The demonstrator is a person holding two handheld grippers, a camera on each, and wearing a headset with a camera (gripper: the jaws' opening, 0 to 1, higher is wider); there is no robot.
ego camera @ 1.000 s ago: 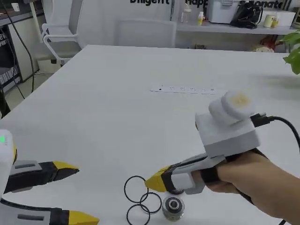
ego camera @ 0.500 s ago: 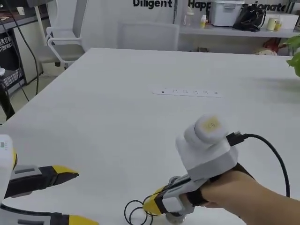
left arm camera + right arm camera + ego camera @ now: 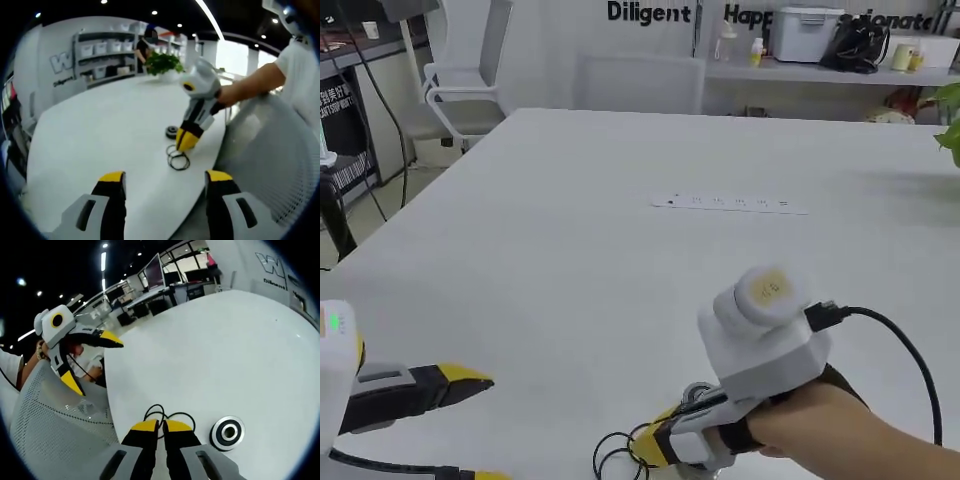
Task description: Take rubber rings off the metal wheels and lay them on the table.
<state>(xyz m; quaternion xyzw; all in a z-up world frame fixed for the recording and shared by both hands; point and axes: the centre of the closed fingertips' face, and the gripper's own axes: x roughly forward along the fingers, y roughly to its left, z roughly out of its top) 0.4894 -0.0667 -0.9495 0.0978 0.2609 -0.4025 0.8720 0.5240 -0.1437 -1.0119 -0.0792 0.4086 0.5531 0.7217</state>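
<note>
Black rubber rings (image 3: 608,452), partly hidden, right gripper (image 3: 645,448) overlapping

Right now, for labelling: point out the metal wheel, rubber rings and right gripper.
metal wheel (image 3: 228,432), right gripper view, its hub.
rubber rings (image 3: 178,160), left gripper view, the pile's middle.
right gripper (image 3: 161,424), right gripper view, between its fingertips.

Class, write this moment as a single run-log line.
right gripper: shut, tips at rubber rings | left gripper: open, away from rings | metal wheel: on table beside rings
</note>
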